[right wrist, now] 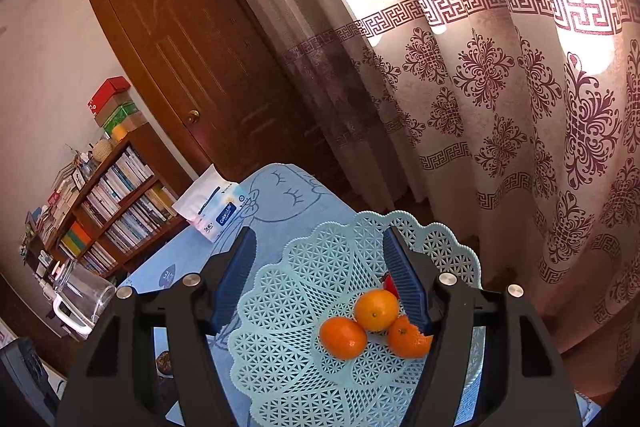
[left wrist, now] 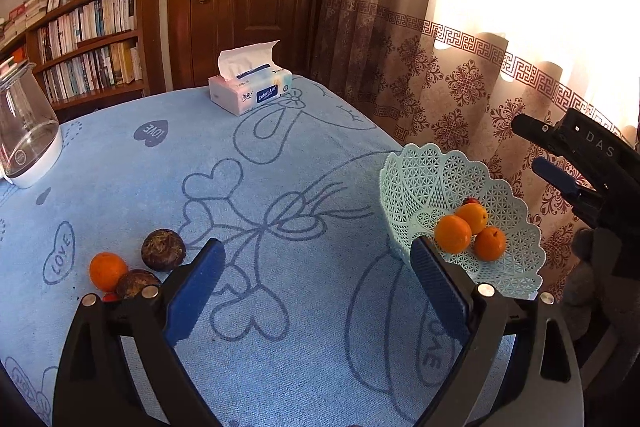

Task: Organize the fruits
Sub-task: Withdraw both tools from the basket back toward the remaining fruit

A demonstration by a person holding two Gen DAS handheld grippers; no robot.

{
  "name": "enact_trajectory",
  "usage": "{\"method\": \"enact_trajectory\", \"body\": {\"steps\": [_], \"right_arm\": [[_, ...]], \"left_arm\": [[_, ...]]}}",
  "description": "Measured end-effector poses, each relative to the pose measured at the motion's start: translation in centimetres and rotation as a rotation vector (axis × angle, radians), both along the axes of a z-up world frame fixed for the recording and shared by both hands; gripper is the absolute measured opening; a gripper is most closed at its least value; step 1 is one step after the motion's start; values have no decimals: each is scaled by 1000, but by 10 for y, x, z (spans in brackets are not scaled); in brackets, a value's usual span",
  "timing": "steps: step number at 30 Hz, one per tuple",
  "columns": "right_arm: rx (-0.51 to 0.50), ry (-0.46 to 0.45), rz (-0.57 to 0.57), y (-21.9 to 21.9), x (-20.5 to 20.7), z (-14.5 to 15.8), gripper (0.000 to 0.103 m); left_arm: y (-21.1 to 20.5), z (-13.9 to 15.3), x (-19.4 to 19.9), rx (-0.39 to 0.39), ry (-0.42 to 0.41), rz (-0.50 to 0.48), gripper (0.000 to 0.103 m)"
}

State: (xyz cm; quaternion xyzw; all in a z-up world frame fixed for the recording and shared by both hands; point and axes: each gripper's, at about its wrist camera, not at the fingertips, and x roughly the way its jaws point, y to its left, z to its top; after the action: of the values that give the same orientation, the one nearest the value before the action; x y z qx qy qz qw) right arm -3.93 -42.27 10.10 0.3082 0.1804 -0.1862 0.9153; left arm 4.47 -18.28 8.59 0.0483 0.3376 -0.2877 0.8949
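At the far left of the left wrist view a clear glass jug (left wrist: 24, 123) with a white base stands on the worktop (left wrist: 280, 187), which is covered by a blue cloth printed with hearts and "LOVE". Nearer the camera, a loose orange (left wrist: 107, 270) lies on the cloth, touching one of two dark brown round fruits (left wrist: 163, 250), with a small red item partly hidden behind the tool's arm. The left tool (left wrist: 316, 281) hangs above the cloth, its blue-padded fingers spread wide and holding nothing. A tissue pack (left wrist: 250, 87) sits at the far edge of the worktop, before a wooden door. To the right, a pale green lattice basket (left wrist: 420, 179) rests near the worktop's right edge, beside the patterned curtain; it contains three oranges (left wrist: 453, 234) touching one another and a red item behind them. The right tool (right wrist: 318, 277), seen at the far right of that view, is held over the basket (right wrist: 280, 291), fingers wide apart and empty, the three oranges (right wrist: 343, 338) lying between and below its pads.
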Motion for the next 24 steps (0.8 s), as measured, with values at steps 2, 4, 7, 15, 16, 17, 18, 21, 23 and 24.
{"method": "enact_trajectory", "body": {"steps": [2, 4, 7, 15, 16, 17, 18, 21, 23, 24], "right_arm": [[-3, 1, 7, 3, 1, 0, 68], [-5, 3, 13, 5, 2, 0, 68], [-7, 9, 23, 8, 5, -2, 68], [-21, 21, 58, 22, 11, -5, 68], [-23, 22, 62, 24, 11, -5, 68], [-24, 24, 66, 26, 12, -5, 68], [-25, 26, 70, 27, 13, -6, 68], [-29, 34, 81, 32, 15, -8, 68], [-32, 40, 90, 35, 17, -10, 68], [-34, 43, 94, 37, 18, -10, 68]], "left_arm": [[9, 1, 2, -2, 1, 18, 93], [18, 3, 4, -7, -1, 39, 93], [34, 5, 7, -13, -4, 68, 93], [78, 10, 20, -15, -6, 176, 93], [83, 10, 22, -12, -5, 192, 93], [89, 10, 24, -8, -3, 209, 93], [93, 10, 25, -6, -1, 222, 93], [108, 8, 33, -5, 14, 262, 93], [116, 6, 39, -9, 32, 285, 93], [119, 4, 42, -14, 44, 296, 93]]}}
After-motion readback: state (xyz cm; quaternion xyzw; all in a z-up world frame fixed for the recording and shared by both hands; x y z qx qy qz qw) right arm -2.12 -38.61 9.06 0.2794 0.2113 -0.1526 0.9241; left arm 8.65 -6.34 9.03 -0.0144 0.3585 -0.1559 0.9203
